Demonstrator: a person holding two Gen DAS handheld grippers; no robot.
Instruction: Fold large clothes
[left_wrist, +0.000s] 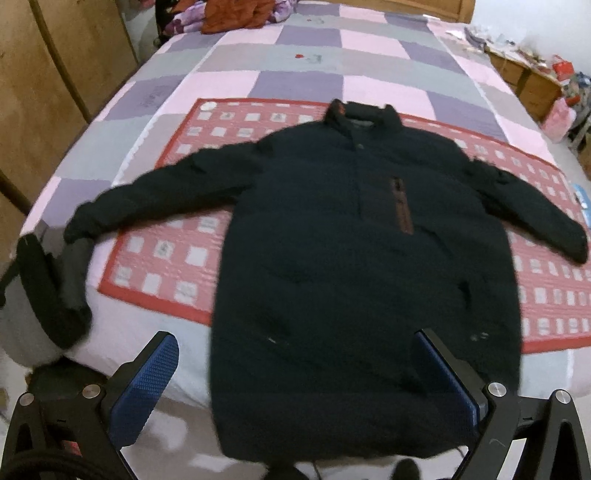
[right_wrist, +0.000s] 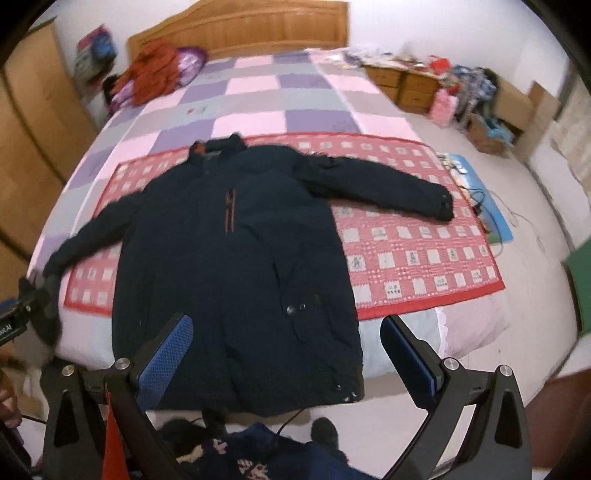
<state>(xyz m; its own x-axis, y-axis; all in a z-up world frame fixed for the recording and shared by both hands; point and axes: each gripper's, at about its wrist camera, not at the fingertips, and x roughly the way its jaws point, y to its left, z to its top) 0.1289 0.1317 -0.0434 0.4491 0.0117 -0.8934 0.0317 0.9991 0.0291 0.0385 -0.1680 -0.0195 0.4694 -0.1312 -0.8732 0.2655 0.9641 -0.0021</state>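
A large dark navy jacket (left_wrist: 354, 236) lies flat, front up, on the bed, collar at the far end, both sleeves spread out sideways. Its hem hangs over the bed's near edge. It also shows in the right wrist view (right_wrist: 229, 266). My left gripper (left_wrist: 295, 373) is open and empty, above the jacket's hem, not touching it. My right gripper (right_wrist: 288, 354) is open and empty, above the hem's right part. The left sleeve cuff (left_wrist: 79, 225) reaches the bed's left edge. The right sleeve cuff (right_wrist: 443, 206) lies on the red mat.
A red patterned mat (right_wrist: 413, 254) lies under the jacket on a pink, purple and grey checked quilt (right_wrist: 258, 96). Clothes (right_wrist: 155, 70) are piled at the headboard. A wooden wardrobe (left_wrist: 40, 96) stands left. A cluttered cabinet (right_wrist: 410, 85) stands right. A blue sheet with cables (right_wrist: 484, 199) lies on the bed's right side.
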